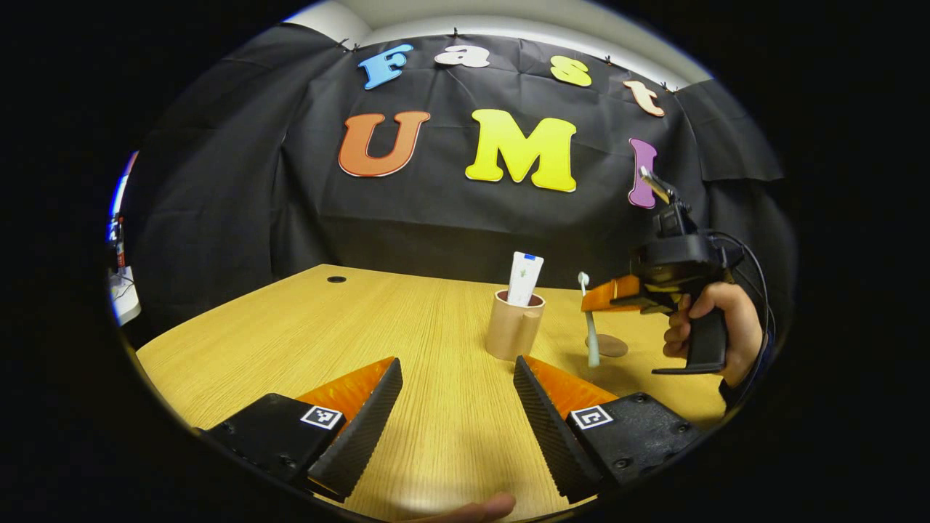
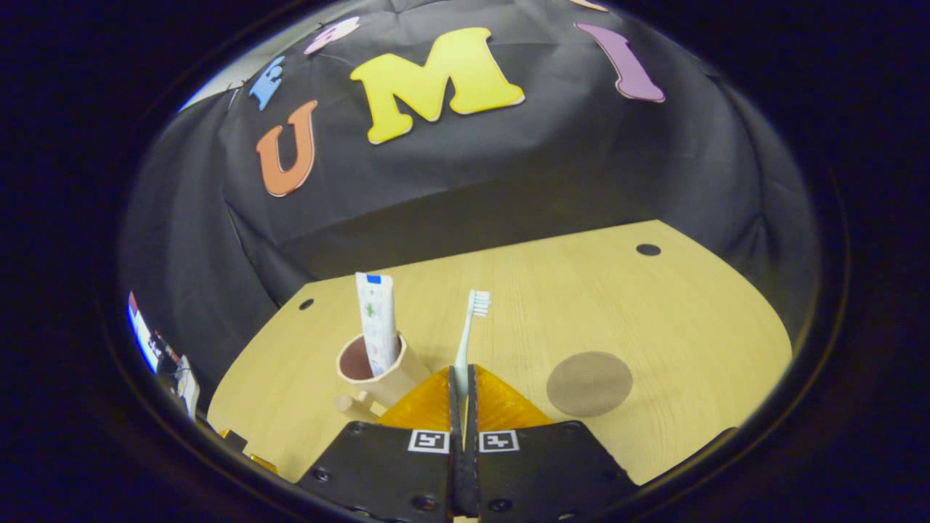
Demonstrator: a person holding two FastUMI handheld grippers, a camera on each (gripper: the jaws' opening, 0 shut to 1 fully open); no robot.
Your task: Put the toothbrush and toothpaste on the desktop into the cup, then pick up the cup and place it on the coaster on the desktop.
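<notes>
The white toothpaste tube with a blue end (image 1: 524, 277) is standing upright in the tan cylindrical cup (image 1: 514, 325), just right of centre in the left gripper view, so half of the loading is in place. The pale green toothbrush with a white bristle head (image 2: 465, 340) is being held upright by the right gripper (image 2: 462, 385), whose two fingers are pressing together on the handle, at the bottom centre of the right gripper view; in the left gripper view the same toothbrush is hanging in the air to the right of the cup, bristles up, over the light wooden desktop (image 1: 305, 327). The step in hand looks like carrying the brush to the cup. The next move is calling for shifting it sideways over the cup's open mouth, beside the tube, then lowering it before letting go (the tube is already leaning across part of the opening). The left gripper (image 1: 458, 396) is hovering at the bottom of its own view with its fingers spread wide, holding nothing. The round brown coaster (image 2: 589, 383) is lying flat at the lower right of the right gripper view, apart from the cup. The brush's lower end is hidden between the fingers in that view, and the cup's base is cut off there behind the gripper.
</notes>
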